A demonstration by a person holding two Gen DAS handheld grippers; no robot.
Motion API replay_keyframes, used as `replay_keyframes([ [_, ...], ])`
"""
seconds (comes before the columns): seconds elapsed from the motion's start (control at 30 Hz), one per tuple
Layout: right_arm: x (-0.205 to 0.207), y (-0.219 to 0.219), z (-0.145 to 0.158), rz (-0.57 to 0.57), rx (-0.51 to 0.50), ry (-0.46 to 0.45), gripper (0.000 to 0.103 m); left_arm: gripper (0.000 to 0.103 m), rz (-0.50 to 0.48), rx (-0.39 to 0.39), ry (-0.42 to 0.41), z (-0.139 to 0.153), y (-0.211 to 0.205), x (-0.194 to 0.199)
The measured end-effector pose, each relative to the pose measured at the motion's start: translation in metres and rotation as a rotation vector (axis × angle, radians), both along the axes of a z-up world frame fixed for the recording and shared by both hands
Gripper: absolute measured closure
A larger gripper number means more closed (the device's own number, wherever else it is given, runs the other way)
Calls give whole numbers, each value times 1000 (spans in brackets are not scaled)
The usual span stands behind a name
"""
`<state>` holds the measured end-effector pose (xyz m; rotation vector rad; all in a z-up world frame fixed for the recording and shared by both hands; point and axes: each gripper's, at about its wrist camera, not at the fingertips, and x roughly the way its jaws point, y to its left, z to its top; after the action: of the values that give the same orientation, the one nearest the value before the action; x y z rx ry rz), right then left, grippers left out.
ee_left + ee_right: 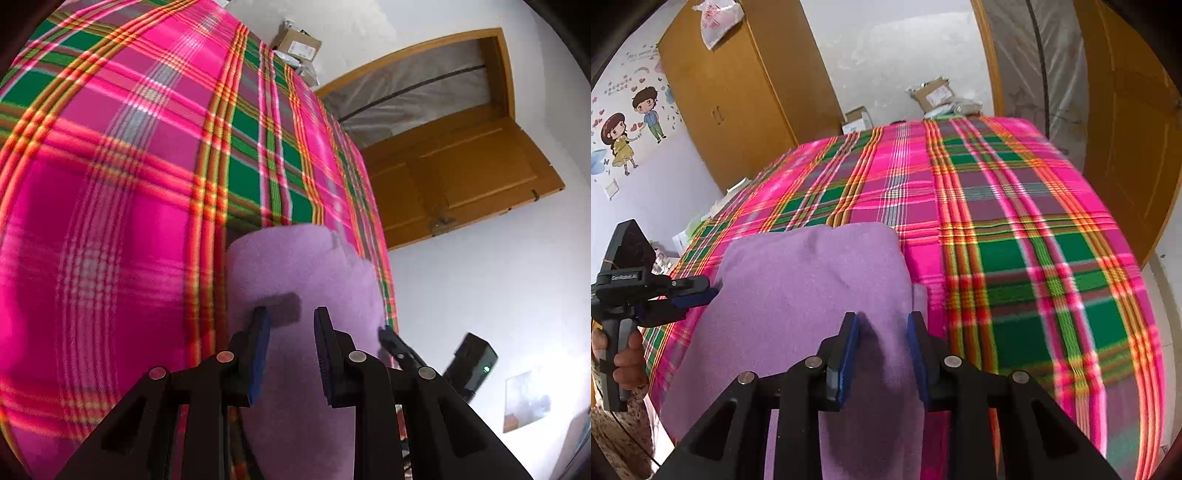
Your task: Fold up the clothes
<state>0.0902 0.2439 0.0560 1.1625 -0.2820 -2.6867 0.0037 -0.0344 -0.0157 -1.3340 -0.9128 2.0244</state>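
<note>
A bed covered with a bright pink, green and orange plaid blanket (1015, 229) is seen filling most of both views. A soft lilac fleece garment (809, 280) is spread over the near part of the bed, partly doubled over, with a folded edge at its far side. The right claw (882, 325) is held with its blue-padded fingers apart, the lilac fabric lying between them unclamped. The left claw (288, 317) is likewise released in its own view; in the right view its tip (701, 291) is seen at the garment's left edge, the handle gripped by a hand (626, 365).
</note>
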Motion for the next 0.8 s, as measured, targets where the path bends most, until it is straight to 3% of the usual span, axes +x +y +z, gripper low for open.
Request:
replay_keyframes([
  [0.1,20,1,-8,-4,2,-12,75,78,1,-3,-9,-4,-3,9],
  [0.3,47,15,-16,-41,-87,-13,74,78,4,-17,-29,-7,-5,24],
  [0.63,70,-1,-9,-39,-1,3,72,78,-35,-28,-56,-13,-2,45],
  [0.73,71,3,-14,-46,-47,3,72,77,-39,-28,-59,-14,0,49],
  [0.8,70,8,-15,-47,-75,-10,72,71,-46,-25,-65,-16,0,51],
])
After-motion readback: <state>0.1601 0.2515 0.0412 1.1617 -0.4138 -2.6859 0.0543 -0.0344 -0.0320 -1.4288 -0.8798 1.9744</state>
